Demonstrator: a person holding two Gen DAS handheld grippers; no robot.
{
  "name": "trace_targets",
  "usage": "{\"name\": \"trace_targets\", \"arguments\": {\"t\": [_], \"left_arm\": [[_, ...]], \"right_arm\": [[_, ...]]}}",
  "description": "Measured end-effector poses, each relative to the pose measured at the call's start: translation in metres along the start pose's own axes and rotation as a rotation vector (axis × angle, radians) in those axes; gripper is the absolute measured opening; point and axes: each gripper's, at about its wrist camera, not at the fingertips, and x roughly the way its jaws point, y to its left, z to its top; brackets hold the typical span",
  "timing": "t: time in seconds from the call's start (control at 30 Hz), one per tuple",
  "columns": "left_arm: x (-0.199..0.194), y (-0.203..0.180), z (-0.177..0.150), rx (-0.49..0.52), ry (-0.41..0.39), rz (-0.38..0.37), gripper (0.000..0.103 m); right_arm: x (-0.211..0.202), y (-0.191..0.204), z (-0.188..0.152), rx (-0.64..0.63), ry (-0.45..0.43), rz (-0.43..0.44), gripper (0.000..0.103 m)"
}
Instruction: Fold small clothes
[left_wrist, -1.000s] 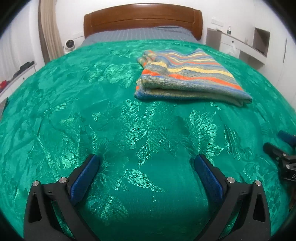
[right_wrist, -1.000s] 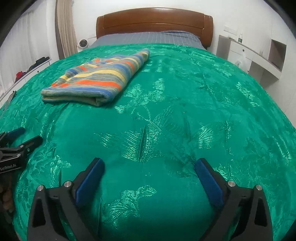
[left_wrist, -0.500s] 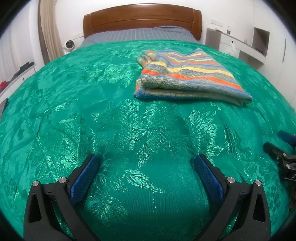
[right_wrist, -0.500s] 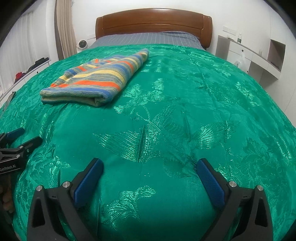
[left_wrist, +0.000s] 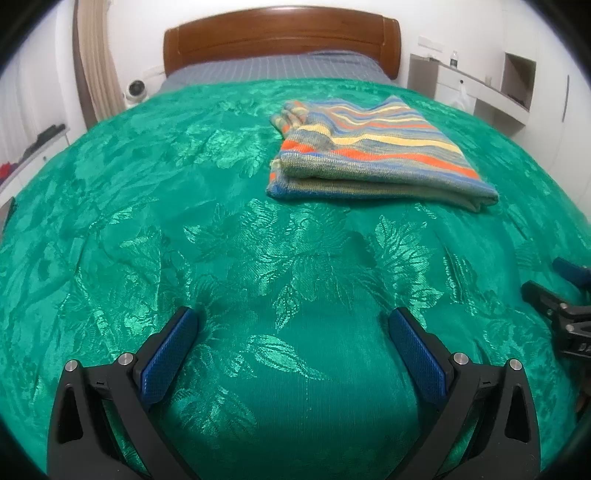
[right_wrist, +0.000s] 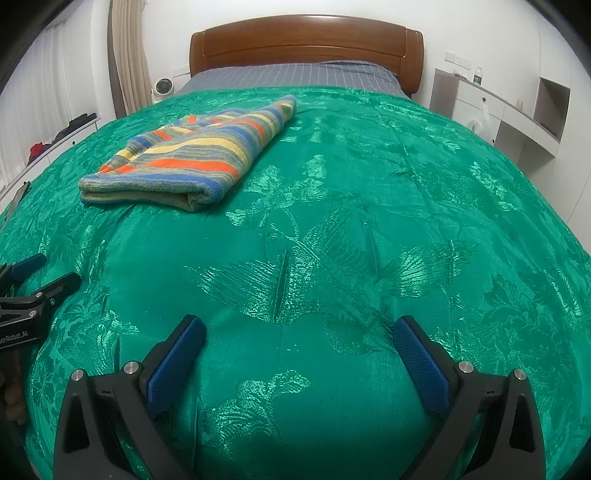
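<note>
The striped knit garment (left_wrist: 373, 155) is seen folded on the green bedspread (left_wrist: 184, 229), well ahead of both tools. The left gripper (left_wrist: 291, 325) and right gripper (right_wrist: 299, 332) are held with jaws spread wide, nothing gripped.

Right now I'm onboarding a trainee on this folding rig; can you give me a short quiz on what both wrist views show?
1. True or false: the striped garment lies folded on the green bedspread.
2. The left tongs are: A) shut on the garment, B) open and holding nothing, C) out of view.
3. Fill in: in the right wrist view, the garment sits to the ___ of the right tongs.

Key: 1 true; 2 B; 3 left.
</note>
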Motion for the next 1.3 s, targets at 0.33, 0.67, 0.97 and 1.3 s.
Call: {"name": "trace_targets", "arguments": {"t": [0.33,0.67,0.97,1.3], "left_arm": [[-0.007,0.018,0.02,0.008,0.102,-0.088,0.102],[-0.004,0.014,0.018,0.024,0.101,-0.071,0.102],[-0.008,0.018,0.027,0.023,0.12,-0.091,0.102],[0.04,0.079,0.153,-0.168,0.093,-0.253,0.102]], "right_arm": [[0.001,0.0,0.0,-0.003,0.013,-0.004,0.102],[0.0,0.001,0.0,-0.003,0.012,-0.008,0.102],[0.0,0.001,0.0,-0.001,0.014,-0.005,0.102],[-0.003,-0.036,0.069,0.233,0.061,0.279,0.1]]}}
